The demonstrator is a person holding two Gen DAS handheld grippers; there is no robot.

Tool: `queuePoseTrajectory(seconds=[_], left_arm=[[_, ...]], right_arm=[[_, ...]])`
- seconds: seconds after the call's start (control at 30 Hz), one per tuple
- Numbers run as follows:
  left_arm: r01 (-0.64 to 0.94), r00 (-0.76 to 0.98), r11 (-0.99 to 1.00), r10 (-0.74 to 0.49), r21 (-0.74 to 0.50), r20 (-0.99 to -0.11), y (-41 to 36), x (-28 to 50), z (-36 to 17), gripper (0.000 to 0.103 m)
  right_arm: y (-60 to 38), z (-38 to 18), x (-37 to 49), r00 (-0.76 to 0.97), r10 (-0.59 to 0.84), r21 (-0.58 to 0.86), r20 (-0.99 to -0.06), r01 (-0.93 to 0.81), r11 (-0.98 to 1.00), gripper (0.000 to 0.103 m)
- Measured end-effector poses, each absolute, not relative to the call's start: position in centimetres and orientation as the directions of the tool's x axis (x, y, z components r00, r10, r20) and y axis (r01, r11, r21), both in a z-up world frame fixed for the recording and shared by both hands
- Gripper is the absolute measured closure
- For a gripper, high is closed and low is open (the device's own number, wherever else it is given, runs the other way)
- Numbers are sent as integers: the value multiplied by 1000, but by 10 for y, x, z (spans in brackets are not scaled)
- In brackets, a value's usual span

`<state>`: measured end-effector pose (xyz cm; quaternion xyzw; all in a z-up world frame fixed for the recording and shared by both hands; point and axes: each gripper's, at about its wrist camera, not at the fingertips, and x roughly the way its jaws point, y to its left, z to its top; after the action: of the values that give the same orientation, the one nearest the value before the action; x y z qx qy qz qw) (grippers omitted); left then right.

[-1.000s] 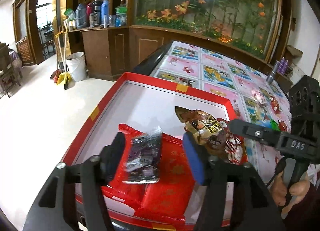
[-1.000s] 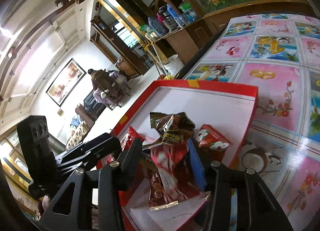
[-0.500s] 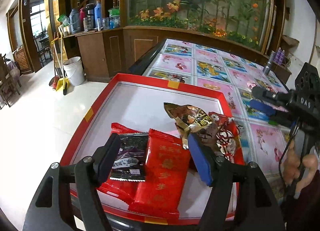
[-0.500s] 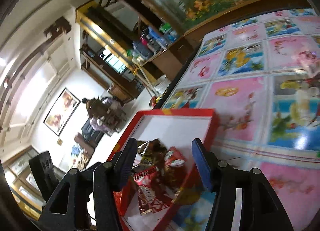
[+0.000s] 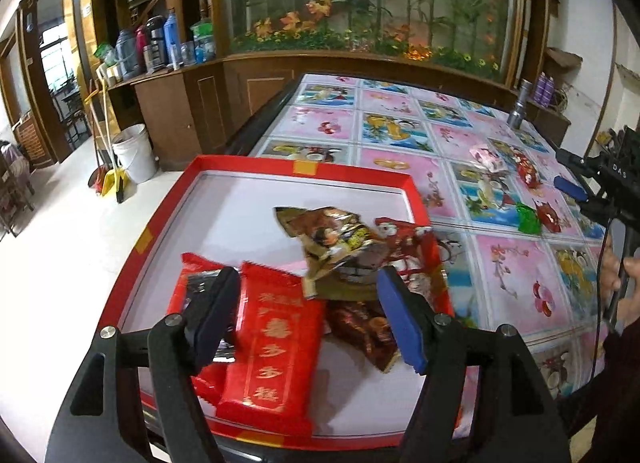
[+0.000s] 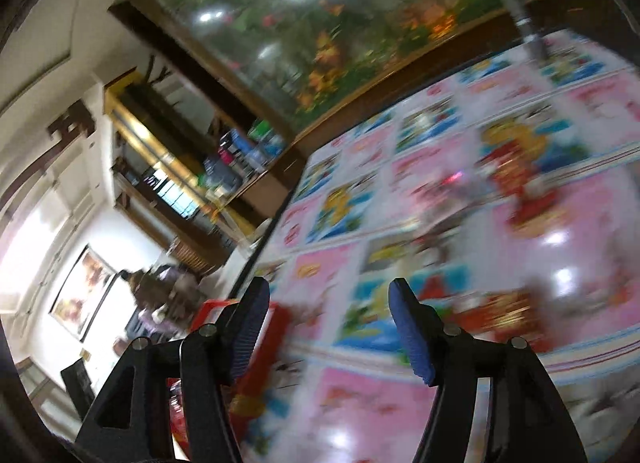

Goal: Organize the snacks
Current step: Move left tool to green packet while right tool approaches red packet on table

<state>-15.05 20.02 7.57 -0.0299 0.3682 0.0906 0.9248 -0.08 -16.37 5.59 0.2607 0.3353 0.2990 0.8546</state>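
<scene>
The left gripper (image 5: 308, 315) hangs over the near end of the red tray (image 5: 352, 174) with its jaws apart and nothing between them, above a red packet (image 5: 276, 347) with gold writing; a gold-brown packet (image 5: 332, 239) and darker wrappers lie just to the right inside the tray. The right gripper (image 6: 328, 327), its jaws just opened wider and gripping nothing, points across the pink-and-blue patterned table (image 5: 400, 135), its view blurred. More snacks (image 5: 524, 171) lie loose on the table well apart from the tray, near that gripper.
</scene>
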Motion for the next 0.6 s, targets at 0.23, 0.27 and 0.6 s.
queuePoseTrajectory(seconds=[0.23,0.27,0.6], left_arm=[[-57,715,998,68,38,-696,156,-128,91,30],[-32,715,998,55,45,-697,147,-125,93,30],[139,670,988,-49,61,-741,69,-103,87,30]], right_arm=[[-226,50,18,642,604,610,-472,-257,749,33],[-233,47,21,639,600,607,-482,-250,754,33],[-261,33,42,574,612,604,-544,-239,760,32]])
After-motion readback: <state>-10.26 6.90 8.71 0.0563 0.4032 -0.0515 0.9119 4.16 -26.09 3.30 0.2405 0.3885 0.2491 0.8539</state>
